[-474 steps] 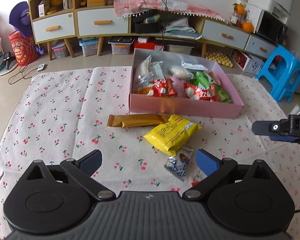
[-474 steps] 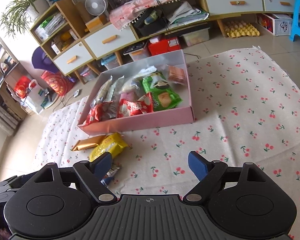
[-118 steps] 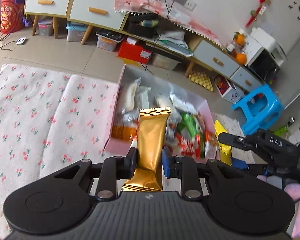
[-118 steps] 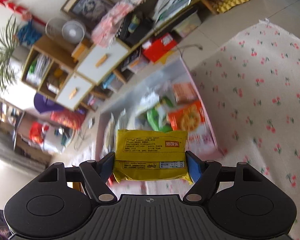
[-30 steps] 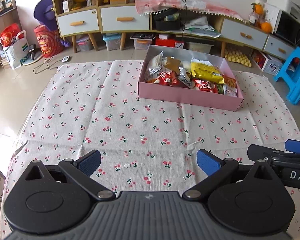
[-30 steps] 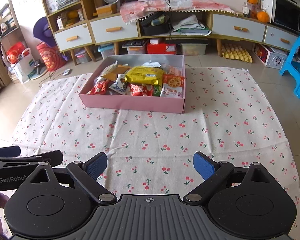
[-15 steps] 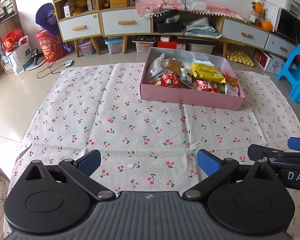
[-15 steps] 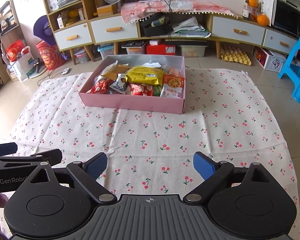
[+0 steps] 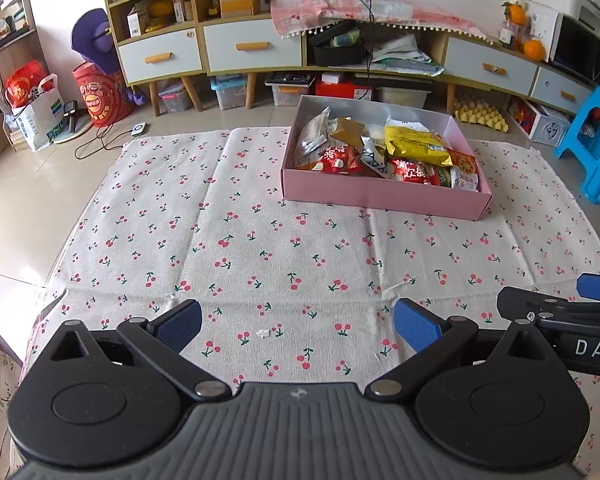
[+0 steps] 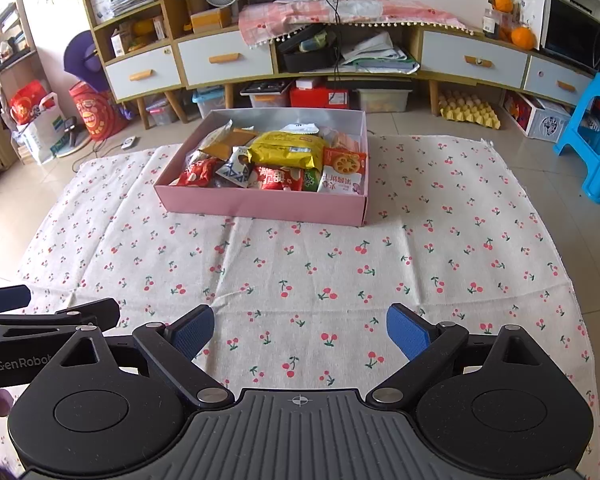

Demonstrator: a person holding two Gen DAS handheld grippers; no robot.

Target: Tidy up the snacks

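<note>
A pink box [image 9: 384, 194] [image 10: 260, 202] stands on the far half of a cherry-print cloth [image 9: 260, 248] [image 10: 340, 264]. Several snack packs fill it, among them a yellow pack [image 9: 416, 144] [image 10: 288, 148], a gold bar [image 9: 348, 130] and red packs [image 10: 278, 178]. My left gripper [image 9: 298, 326] hangs open over the near cloth, nothing between its blue pads. My right gripper [image 10: 300, 332] is open too and empty, well short of the box. Each wrist view catches the other gripper at its side edge.
A long low cabinet with drawers [image 9: 252, 50] runs along the back wall, storage bins under it. A blue plastic stool [image 9: 596, 144] stands right of the cloth. Bags and a red drum [image 9: 100, 96] sit at the back left. Bare tile floor surrounds the cloth.
Both grippers stay open and empty. The left wrist view has tilted very slightly; the box and snacks lie as before.
</note>
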